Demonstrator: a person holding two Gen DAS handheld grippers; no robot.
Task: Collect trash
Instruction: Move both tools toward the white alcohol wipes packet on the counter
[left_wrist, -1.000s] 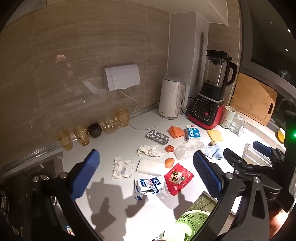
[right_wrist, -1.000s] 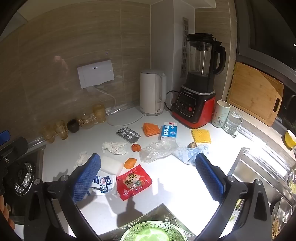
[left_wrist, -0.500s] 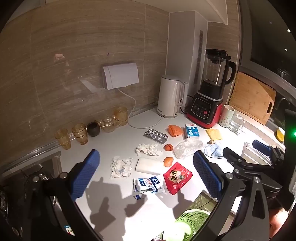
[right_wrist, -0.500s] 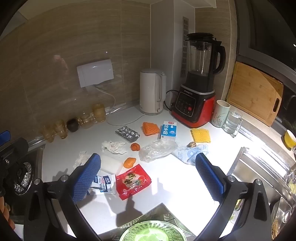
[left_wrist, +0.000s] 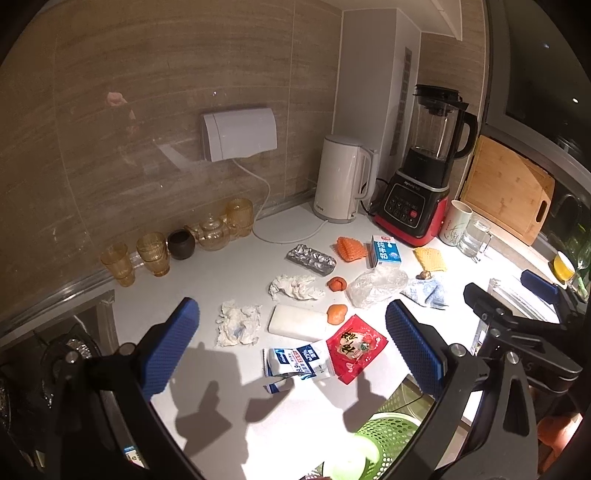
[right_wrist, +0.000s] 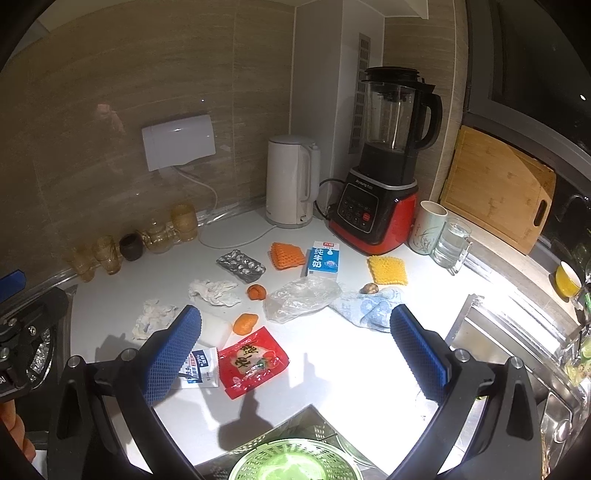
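Since earlier: both views have barely shifted — the left one has crept slightly so the litter sits a touch lower and nearer; nothing on the counter has changed place.
Left gripper (left_wrist: 291, 354): spread wide, nothing between its pads, held above the near part of the counter (left_wrist: 229, 387).
Right gripper (right_wrist: 295, 347): also spread wide and empty, hanging over the same patch from the sink side.
Trash: scattered mid-counter — red packet (left_wrist: 356, 347) touching the milk pouch (left_wrist: 297, 363), white block (left_wrist: 297, 323) just behind them, two tissues (left_wrist: 238, 323) to the left, orange peel (left_wrist: 337, 314) beside the block.
Bin: green basket (left_wrist: 388, 439) below the counter edge, under both grippers.
Key relation: the red packet lies straight ahead and below, between the fingers of either gripper; its long axis runs diagonally, near-left to far-right in the right view (right_wrist: 253, 363).
Nearer hand: cannot tell for certain — in the left view the pouch sits more centrally, the packet toward the right finger.
Judged next need: descend and turn the wrist across the packet's short side.
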